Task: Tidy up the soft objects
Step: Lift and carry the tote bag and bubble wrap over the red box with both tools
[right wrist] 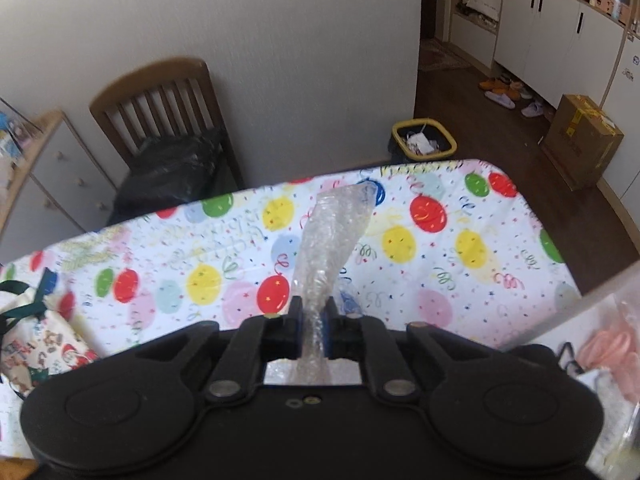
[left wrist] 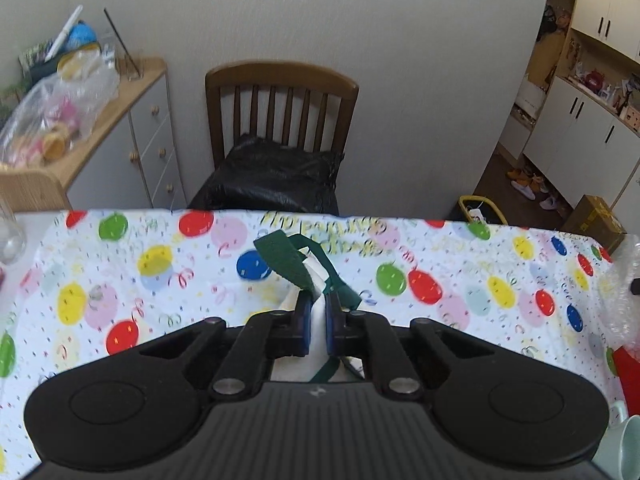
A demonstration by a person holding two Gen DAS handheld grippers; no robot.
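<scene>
My left gripper (left wrist: 317, 312) is shut on a white cloth pouch with dark green straps (left wrist: 294, 258), held above the balloon-print tablecloth (left wrist: 120, 280); most of the pouch hangs hidden below the jaws. In the right wrist view the same printed pouch (right wrist: 36, 344) shows at the far left with its green ribbon. My right gripper (right wrist: 313, 320) is shut on a strip of clear bubble wrap (right wrist: 332, 236) that stands up past the fingertips above the table.
A wooden chair (left wrist: 280, 100) with a black bag (left wrist: 272, 176) stands behind the table. A drawer unit (left wrist: 132, 128) with bagged items is at the left. A yellow-rimmed bin (right wrist: 424, 140) and a cardboard box (right wrist: 580, 140) sit on the floor. More bubble wrap (left wrist: 624, 292) lies at the table's right.
</scene>
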